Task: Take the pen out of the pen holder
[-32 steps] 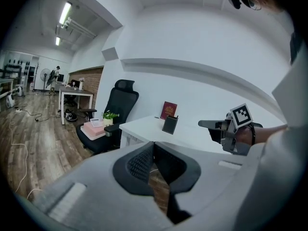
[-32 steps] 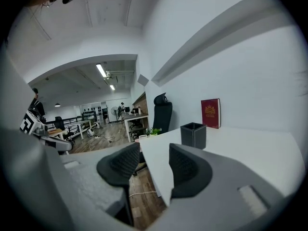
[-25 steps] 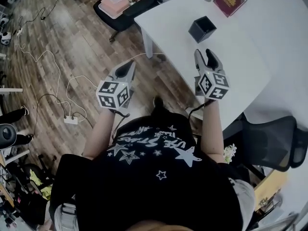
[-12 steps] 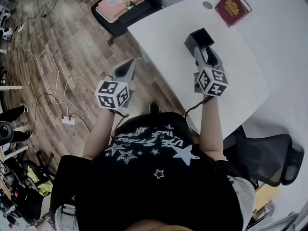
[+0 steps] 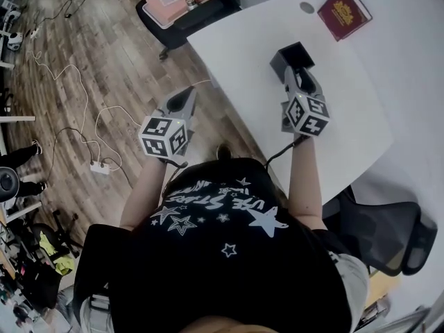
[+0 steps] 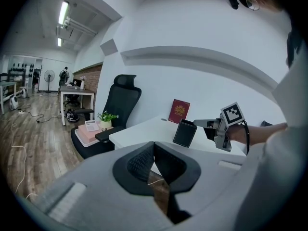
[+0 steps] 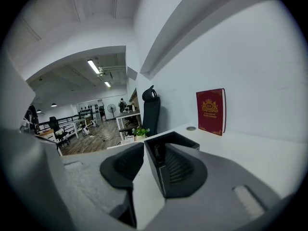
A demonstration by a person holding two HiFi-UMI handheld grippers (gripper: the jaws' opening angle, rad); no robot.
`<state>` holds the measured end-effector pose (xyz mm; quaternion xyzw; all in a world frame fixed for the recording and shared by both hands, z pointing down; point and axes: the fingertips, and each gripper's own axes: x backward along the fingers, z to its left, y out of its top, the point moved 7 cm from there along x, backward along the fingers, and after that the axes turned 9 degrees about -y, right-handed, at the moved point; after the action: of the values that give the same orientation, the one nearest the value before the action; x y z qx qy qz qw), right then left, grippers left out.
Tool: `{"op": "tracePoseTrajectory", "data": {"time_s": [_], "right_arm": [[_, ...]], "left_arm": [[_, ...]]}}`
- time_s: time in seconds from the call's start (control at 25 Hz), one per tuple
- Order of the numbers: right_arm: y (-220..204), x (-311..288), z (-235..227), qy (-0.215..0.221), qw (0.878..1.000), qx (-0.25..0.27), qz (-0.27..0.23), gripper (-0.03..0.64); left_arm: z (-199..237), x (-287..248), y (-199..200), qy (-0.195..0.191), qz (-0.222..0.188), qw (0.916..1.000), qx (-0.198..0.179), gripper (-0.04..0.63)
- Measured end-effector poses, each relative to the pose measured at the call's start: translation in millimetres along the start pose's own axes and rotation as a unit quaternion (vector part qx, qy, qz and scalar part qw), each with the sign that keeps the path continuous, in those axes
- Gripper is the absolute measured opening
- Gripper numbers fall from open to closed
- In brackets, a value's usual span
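Observation:
A black square pen holder (image 5: pixel 289 52) stands on the white table (image 5: pixel 361 109); it also shows in the left gripper view (image 6: pixel 185 133). My right gripper (image 5: pixel 300 75) has reached it. Its jaws are closing, and in the right gripper view (image 7: pixel 144 154) the holder's near corner (image 7: pixel 174 139) stands between them with the pads still apart from it. A slim dark thing (image 7: pixel 156 151), perhaps the pen, stands inside the holder. My left gripper (image 5: pixel 186 97) hangs over the wooden floor left of the table, shut with nothing in it (image 6: pixel 154 147).
A red book (image 5: pixel 345 11) leans at the table's far side, near a round grommet (image 5: pixel 307 7). A black chair (image 5: pixel 182 21) carrying a pink tray stands beyond the table corner. Another chair (image 5: pixel 388 227) is at the right. Cables and a power strip (image 5: pixel 100 166) lie on the floor.
My right gripper has moved forward across the table up to the pen holder, and its jaws have narrowed. The left gripper has stayed about where it was.

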<state>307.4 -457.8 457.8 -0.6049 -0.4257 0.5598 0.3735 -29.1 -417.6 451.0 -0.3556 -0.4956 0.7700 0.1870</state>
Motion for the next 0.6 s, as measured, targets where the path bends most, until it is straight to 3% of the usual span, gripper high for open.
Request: {"op": "tracePoseTrajectory", "data": {"time_s": [0.24, 0.6], "right_arm": [[-2.2, -2.3, -2.0, -0.029, 0.999, 0.018, 0.01, 0.052], [23.3, 20.8, 2.5, -0.045, 0.998, 0.029, -0.029, 0.044]], "left_arm": [[-3.0, 5.0, -1.2, 0.001, -0.004, 1.0, -0.003, 0.011], [-17.4, 21.8, 5.8, -0.014, -0.02, 0.9995, -0.021, 0.011]]}}
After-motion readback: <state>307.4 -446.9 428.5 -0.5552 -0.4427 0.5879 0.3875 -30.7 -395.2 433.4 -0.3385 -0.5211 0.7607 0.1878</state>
